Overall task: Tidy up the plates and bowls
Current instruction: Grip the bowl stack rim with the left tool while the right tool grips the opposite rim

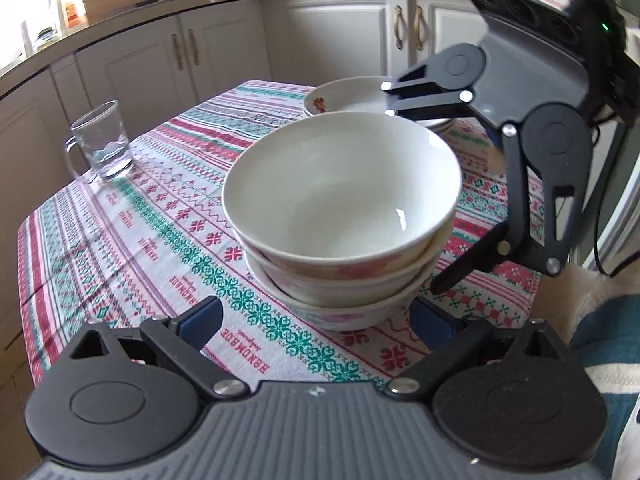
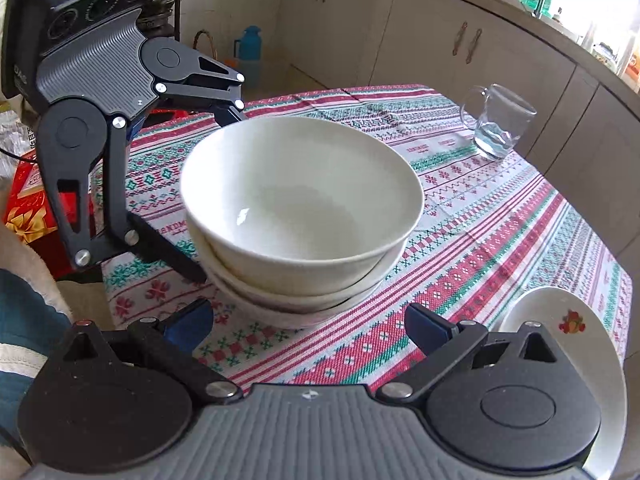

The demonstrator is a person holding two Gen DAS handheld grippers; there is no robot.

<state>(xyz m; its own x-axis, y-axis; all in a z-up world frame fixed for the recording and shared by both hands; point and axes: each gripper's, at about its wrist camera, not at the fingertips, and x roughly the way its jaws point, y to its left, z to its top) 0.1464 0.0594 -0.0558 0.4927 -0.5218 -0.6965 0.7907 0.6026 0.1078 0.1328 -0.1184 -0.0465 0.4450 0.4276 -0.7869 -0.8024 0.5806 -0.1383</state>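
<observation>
Three white bowls (image 1: 340, 200) (image 2: 300, 200) sit nested in a stack on the patterned tablecloth, with pink flowers on their outsides. My left gripper (image 1: 316, 316) (image 2: 216, 196) is open, one finger on each side of the stack's near side. From the opposite side my right gripper (image 2: 310, 318) (image 1: 416, 192) also stands wide open, its fingers on either side of the stack. I see neither gripper's pads pressing on a bowl. White plates (image 1: 344, 96) (image 2: 560, 320) with a fruit print lie beyond the bowls in the left wrist view, beside the right gripper.
A clear glass mug (image 1: 104, 144) (image 2: 496, 120) stands near one table corner. Cream kitchen cabinets (image 1: 180, 60) curve around the table. A red box (image 2: 28, 200) and a teal flask (image 2: 250, 48) are off the table. A teal and white sleeve (image 1: 608, 340) is close by.
</observation>
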